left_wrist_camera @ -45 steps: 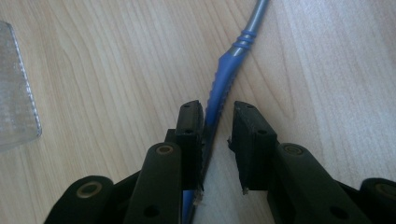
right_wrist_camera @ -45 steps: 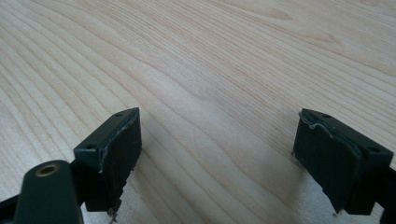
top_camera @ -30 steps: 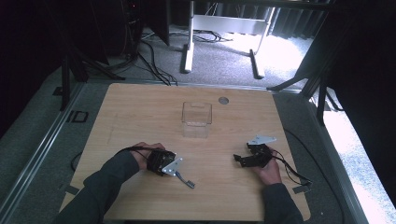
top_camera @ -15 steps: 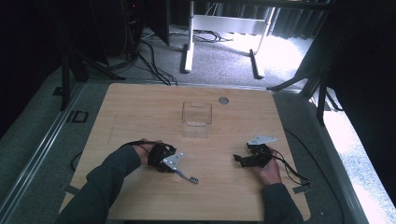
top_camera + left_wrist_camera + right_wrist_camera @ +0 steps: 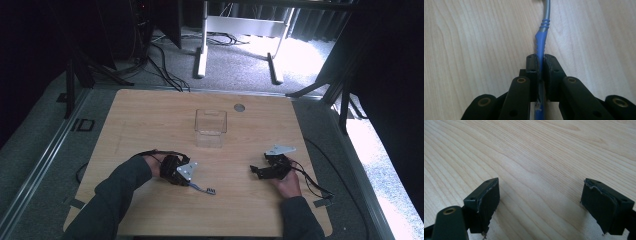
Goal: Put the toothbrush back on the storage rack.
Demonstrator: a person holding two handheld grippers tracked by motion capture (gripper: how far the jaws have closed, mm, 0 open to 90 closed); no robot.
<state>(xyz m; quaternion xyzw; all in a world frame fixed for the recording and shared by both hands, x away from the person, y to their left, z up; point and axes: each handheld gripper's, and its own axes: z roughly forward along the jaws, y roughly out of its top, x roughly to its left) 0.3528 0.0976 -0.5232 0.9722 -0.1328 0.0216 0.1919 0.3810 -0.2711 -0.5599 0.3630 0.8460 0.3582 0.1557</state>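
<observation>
A toothbrush with a blue and grey handle (image 5: 545,17) lies low over the wooden table (image 5: 150,120). My left gripper (image 5: 540,60) is shut on the blue part of the handle. In the high view the left gripper (image 5: 191,181) is at the front left, and the toothbrush (image 5: 206,190) points out of it to the right, head end farthest out. My right gripper (image 5: 256,170) rests at the front right, held by a hand. The right gripper (image 5: 541,195) stands open with bare wood between its jaws.
A clear plastic box (image 5: 210,127) stands in the middle of the table, beyond both grippers. A small round grey disc (image 5: 239,107) sits near the far edge. Cables trail from both grippers. Dark stands and floor cables surround the table.
My left gripper has shifted slightly right and away from the front edge, carrying the toothbrush with it. The right gripper has stayed in place.
</observation>
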